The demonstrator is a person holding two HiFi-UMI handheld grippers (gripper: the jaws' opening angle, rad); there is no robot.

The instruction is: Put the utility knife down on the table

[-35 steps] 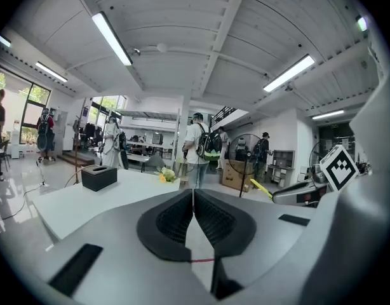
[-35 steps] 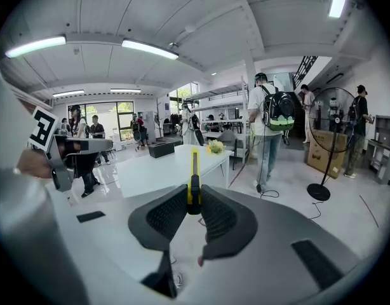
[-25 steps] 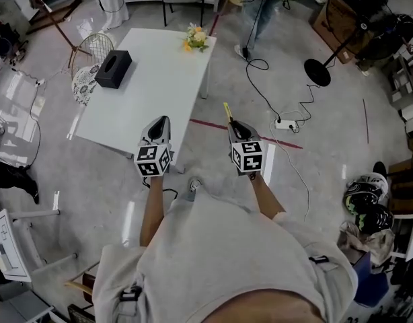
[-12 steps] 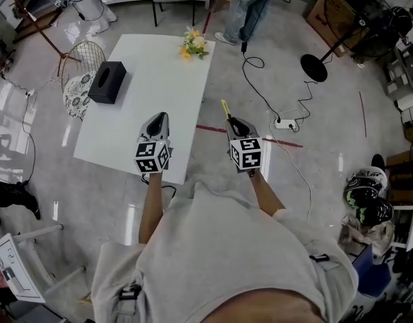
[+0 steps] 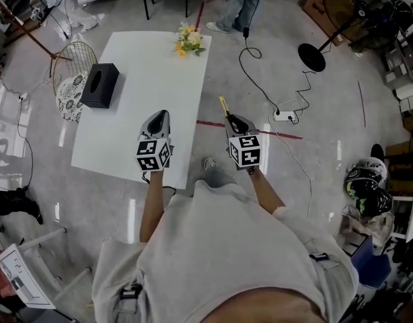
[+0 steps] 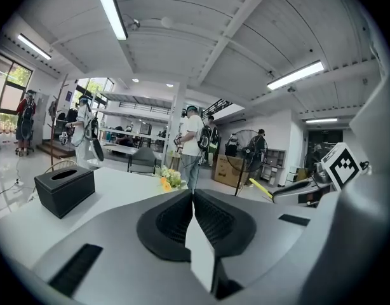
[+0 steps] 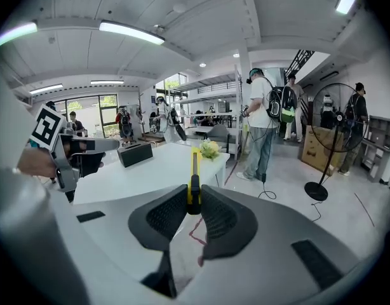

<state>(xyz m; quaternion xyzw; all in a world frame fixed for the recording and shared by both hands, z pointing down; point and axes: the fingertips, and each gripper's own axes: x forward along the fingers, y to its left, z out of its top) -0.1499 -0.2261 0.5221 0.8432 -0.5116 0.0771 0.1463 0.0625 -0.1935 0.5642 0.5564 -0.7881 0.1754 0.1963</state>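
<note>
Right tongs (image 5: pixel 234 120): pinching utility knife (image 5: pixel 224 105), right of table (image 5: pixel 146 66).
Left tongs (image 5: pixel 162 116): pressed together, empty.
Progress: knife not yet down.

No legible text, brand, number or sign anywhere. Only coded black-and-white squares, no letters: marker cube (image 5: pixel 153 155) on left tongs (image 5: pixel 159 117), another (image 5: pixel 246 151) on right tongs (image 5: pixel 235 120). Black box (image 5: pixel 99 85), far left on tabletop (image 5: pixel 139 66): unprinted.
</note>
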